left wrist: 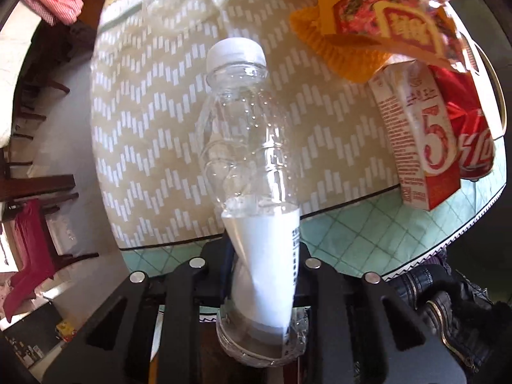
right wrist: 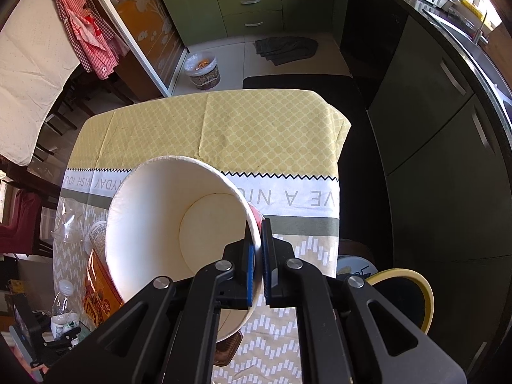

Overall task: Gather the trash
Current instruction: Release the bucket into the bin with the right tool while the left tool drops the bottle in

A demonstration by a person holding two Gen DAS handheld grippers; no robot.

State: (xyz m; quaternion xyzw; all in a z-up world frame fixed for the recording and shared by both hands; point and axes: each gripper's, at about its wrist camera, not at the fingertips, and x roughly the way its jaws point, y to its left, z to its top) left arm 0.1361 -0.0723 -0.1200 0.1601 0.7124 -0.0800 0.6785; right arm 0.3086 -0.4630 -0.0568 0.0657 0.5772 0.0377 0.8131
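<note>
My left gripper (left wrist: 262, 275) is shut on a clear plastic bottle (left wrist: 243, 121) with a white cap and a white label, held above the table edge. The bottle also shows at the lower left of the right wrist view (right wrist: 64, 307). My right gripper (right wrist: 258, 256) is shut on the rim of a large white paper cup (right wrist: 169, 224), tilted with its empty inside facing the camera, above the table. An orange snack bag (left wrist: 384, 22), a red and white carton (left wrist: 416, 140) and a red cola can (left wrist: 473, 144) lie on the table at the right.
The table (right wrist: 265, 131) has a yellow patterned cloth, with a chevron mat (left wrist: 153, 128) on it. A small lined bin (right wrist: 203, 70) stands on the floor beyond the table. A yellow-rimmed dark container (right wrist: 406, 297) sits at the lower right. Chairs stand at the left.
</note>
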